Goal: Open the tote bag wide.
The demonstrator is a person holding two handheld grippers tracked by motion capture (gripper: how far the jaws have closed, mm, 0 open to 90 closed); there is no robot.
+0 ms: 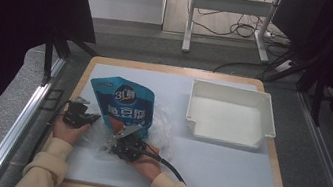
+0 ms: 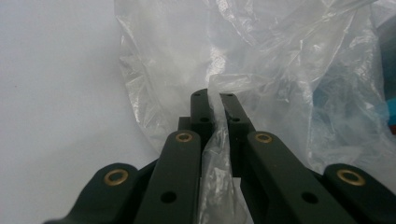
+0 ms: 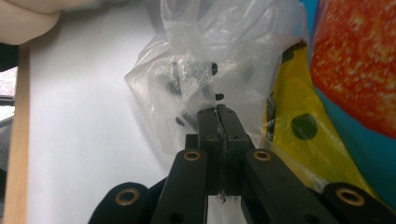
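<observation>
Both tools, left (image 1: pixel 92 118) and right (image 1: pixel 123 134), clamp the bag (image 1: pixel 162 123) around the pouch (image 1: pixel 122 103); next, spread its mouth.

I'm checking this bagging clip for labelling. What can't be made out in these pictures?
- Blue snack pouch: lower end hidden in the high view by the right gripper and the clear plastic bag.
- Pouch print: too blurred in the right gripper view to read.
- Left gripper: jaw tips too small in the high view.
- Bag mouth: lost in crumpled film.

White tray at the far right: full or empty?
Empty: the white tray shows only its bare white floor, nothing inside.
</observation>
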